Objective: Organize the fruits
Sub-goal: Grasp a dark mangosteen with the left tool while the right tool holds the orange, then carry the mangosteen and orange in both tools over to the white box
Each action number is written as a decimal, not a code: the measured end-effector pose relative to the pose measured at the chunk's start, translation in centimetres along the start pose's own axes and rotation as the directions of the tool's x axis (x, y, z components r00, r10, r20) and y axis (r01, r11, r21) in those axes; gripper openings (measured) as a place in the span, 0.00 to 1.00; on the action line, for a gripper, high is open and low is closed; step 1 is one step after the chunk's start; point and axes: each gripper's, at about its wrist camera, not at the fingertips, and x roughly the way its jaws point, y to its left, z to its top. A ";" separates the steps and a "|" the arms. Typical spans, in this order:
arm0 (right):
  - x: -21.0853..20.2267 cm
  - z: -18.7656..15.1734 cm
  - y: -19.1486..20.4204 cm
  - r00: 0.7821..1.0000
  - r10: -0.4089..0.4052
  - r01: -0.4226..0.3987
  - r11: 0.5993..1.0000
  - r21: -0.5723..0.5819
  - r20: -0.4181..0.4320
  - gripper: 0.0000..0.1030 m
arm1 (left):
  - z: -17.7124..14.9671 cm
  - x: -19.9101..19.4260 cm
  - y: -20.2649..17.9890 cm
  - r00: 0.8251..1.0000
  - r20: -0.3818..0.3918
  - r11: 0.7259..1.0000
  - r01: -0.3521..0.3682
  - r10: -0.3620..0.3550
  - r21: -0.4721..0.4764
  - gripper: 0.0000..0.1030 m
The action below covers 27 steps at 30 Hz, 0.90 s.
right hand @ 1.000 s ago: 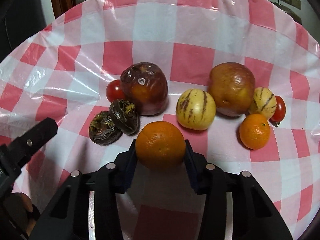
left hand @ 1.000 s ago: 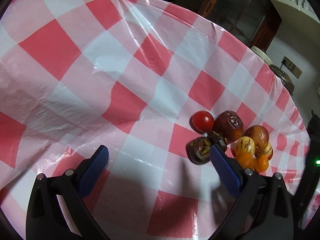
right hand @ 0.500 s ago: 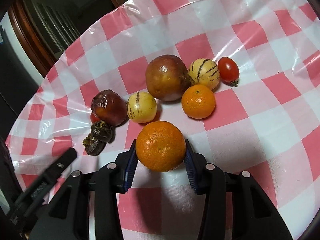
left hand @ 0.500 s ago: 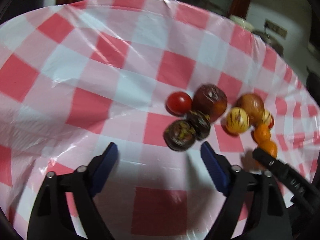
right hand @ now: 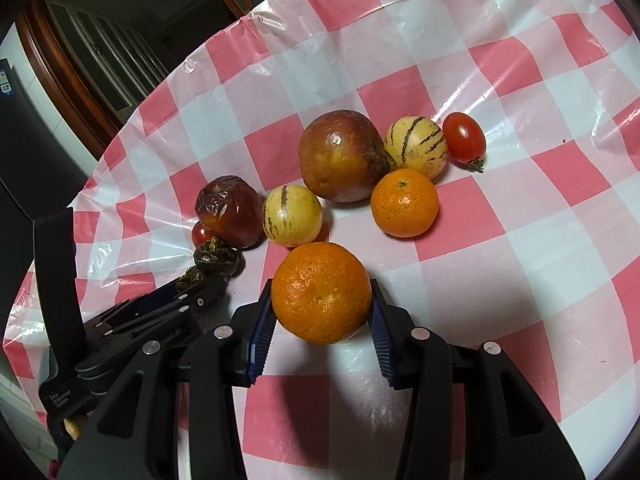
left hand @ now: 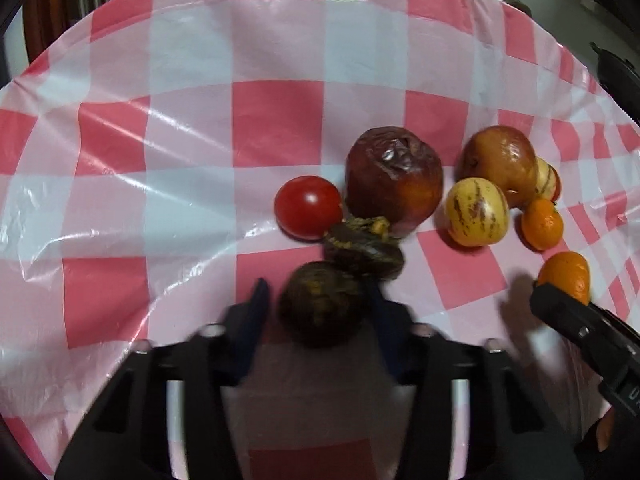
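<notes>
Bare checked tablecloth [left hand: 120,184] lies open from nine to twelve o'clock of the fruit cluster, while the wrinkled dark fruit [left hand: 394,182], tomato [left hand: 308,206] and striped melon [left hand: 476,212] crowd the one-to-three side.

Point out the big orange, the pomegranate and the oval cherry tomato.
big orange [right hand: 322,292], right wrist view, centre of peel.
pomegranate [right hand: 340,156], right wrist view, middle of skin.
oval cherry tomato [right hand: 464,137], right wrist view, centre.

Small white lettering runs along the left gripper [right hand: 200,286] body near the orange [right hand: 322,292], too blurred to read.
</notes>
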 end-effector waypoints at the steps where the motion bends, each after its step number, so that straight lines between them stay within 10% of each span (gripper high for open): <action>1: 0.0 0.0 0.0 1.000 0.001 -0.001 1.000 0.001 -0.001 0.43 | -0.2 -0.2 0.1 1.000 0.005 1.000 0.003 -0.003 -0.005 0.43; 11: 0.0 0.0 -0.1 1.000 0.006 -0.006 1.000 0.002 0.003 0.43 | -8.1 -11.6 3.1 0.984 0.178 0.973 0.050 -0.010 -0.223 0.43; 27: 0.2 0.1 0.0 1.000 0.002 -0.002 1.000 -0.010 -0.014 0.43 | -9.5 -10.4 4.1 0.976 0.216 0.949 0.084 -0.017 -0.303 0.43</action>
